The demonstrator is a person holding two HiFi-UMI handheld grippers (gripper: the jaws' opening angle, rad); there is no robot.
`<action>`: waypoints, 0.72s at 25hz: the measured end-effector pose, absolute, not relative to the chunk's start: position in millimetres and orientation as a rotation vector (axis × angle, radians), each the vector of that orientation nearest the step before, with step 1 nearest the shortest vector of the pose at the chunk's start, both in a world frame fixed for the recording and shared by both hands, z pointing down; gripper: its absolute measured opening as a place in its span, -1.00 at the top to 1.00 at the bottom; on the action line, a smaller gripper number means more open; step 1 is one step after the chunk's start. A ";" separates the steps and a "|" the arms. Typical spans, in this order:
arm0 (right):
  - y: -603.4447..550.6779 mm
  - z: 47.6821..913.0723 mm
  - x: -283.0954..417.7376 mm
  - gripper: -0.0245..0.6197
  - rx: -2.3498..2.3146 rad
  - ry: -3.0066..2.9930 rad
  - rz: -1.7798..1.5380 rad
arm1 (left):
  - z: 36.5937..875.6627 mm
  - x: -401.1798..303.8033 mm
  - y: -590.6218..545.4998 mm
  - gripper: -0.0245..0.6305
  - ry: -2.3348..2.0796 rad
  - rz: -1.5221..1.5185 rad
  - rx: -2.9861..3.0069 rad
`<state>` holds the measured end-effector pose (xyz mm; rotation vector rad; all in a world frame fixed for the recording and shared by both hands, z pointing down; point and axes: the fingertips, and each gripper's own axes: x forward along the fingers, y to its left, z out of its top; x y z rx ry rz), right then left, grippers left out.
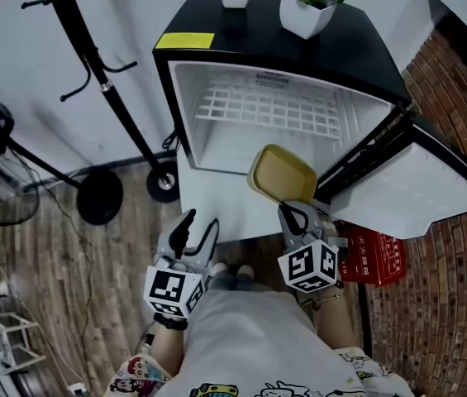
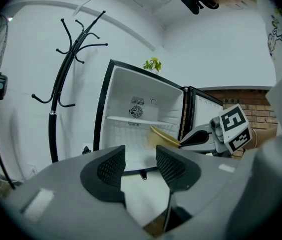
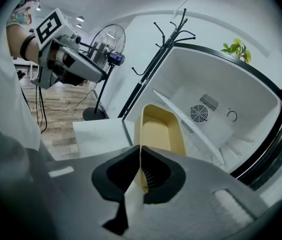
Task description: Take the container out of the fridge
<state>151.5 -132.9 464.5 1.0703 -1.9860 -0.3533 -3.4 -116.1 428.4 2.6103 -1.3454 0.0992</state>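
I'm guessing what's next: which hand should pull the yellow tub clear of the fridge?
Right, probably: the right gripper pinches the rim of the yellow tub, while the left gripper is open, empty and apart from it.

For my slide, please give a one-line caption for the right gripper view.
Right gripper shut on the rim of a yellow container, held at the open fridge.

Nothing is reading clearly. A yellow label (image 1: 185,40) is sitting on the fridge (image 1: 365,56) top, well ahead of the left gripper (image 1: 196,226), print too small. A red box (image 1: 371,257) just right of the right gripper (image 1: 293,212) is showing white characters, illegible. Both cubes (image 1: 309,267) are carrying black-and-white square markers (image 1: 171,288), no letters.
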 end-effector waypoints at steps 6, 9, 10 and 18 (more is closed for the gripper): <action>-126.3 462.0 165.0 0.89 1.155 -2.046 -0.259 | 430.2 10.5 -121.7 0.35 -1.299 0.107 2.638; -123.7 457.6 173.7 0.89 1.212 -2.090 -0.201 | 429.4 19.4 -124.0 0.35 -1.279 0.107 2.650; -122.7 456.1 176.5 0.89 1.231 -2.107 -0.179 | 429.4 22.7 -124.4 0.36 -1.271 0.108 2.653; -117.5 444.8 190.1 0.89 1.347 -2.284 -0.014 | 428.3 46.8 -126.6 0.40 -1.234 0.124 2.683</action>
